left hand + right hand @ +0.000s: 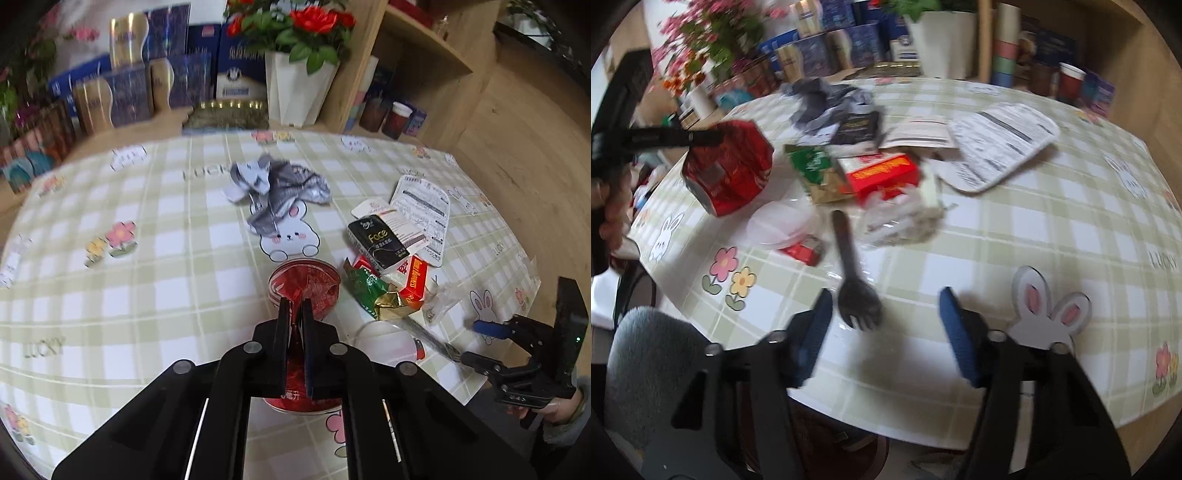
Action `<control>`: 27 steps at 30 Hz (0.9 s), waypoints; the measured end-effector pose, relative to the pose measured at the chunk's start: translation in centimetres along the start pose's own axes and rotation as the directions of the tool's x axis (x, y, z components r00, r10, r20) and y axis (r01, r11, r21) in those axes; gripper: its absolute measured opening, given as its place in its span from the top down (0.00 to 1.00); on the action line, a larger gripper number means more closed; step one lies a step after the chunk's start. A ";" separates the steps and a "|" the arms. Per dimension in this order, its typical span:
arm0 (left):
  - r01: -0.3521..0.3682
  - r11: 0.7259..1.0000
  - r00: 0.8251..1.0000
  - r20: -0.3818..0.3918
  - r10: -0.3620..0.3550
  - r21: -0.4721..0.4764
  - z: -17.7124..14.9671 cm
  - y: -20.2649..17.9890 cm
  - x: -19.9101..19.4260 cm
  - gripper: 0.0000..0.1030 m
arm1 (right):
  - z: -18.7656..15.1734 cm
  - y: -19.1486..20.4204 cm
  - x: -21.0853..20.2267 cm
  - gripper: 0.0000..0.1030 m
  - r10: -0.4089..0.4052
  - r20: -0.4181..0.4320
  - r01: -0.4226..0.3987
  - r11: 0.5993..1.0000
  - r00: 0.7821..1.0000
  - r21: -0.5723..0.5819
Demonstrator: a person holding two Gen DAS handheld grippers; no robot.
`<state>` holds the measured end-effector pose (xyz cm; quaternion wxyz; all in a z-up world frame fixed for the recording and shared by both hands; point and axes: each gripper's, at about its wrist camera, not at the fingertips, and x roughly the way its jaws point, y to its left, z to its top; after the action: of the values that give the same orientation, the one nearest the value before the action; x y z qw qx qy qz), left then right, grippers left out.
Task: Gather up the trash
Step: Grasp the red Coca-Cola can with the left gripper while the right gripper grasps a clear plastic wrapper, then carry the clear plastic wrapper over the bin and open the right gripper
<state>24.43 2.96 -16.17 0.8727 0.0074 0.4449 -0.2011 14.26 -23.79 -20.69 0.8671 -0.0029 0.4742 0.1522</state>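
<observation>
My left gripper (295, 308) is shut on a crushed red drink can (304, 284) and holds it above the checked tablecloth (147, 295); the can also shows in the right wrist view (729, 166), lifted off the table. My right gripper (884, 306) is open and empty, its fingers on either side of the head of a black plastic fork (857, 295) lying on the table. Its open jaws show in the left wrist view (476, 343). More trash lies beyond: a green and gold wrapper (812, 166), a red carton (882, 173), a clear lid (779, 221), crumpled grey paper (277, 184).
A black "Face" box (380, 240) and a printed white packet (1001, 140) lie near the pile, with a crumpled clear bag (901, 218). A white flower vase (295, 85), boxes and tins stand behind the table. A wooden shelf (424, 55) is at back right.
</observation>
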 end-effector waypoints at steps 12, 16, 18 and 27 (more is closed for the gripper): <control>0.015 1.000 0.998 0.058 -0.015 -0.002 -1.8 0.0 -4.0 0.94 | 2.2 3.2 3.9 0.78 -0.036 -0.058 0.027 0.990 0.998 -0.141; 0.026 1.000 0.997 0.069 -0.025 -0.014 -2.4 0.0 -5.0 0.94 | 2.5 3.4 3.1 0.88 -0.003 -0.042 -0.003 0.992 0.999 -0.123; 0.034 0.999 0.997 0.076 -0.032 -0.020 -2.8 -0.1 -5.6 0.94 | 2.6 3.3 2.1 0.91 0.024 -0.013 -0.026 0.995 1.000 -0.095; 0.045 0.999 0.994 0.098 -0.044 -0.015 -4.0 -1.0 -7.7 0.94 | 2.3 3.0 -1.8 0.91 0.085 0.061 -0.083 0.996 0.995 -0.025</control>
<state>16.99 5.44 -12.45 0.8888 -0.0198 0.4032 -0.2168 14.41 -21.10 -17.51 0.8742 0.0118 0.4450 0.1940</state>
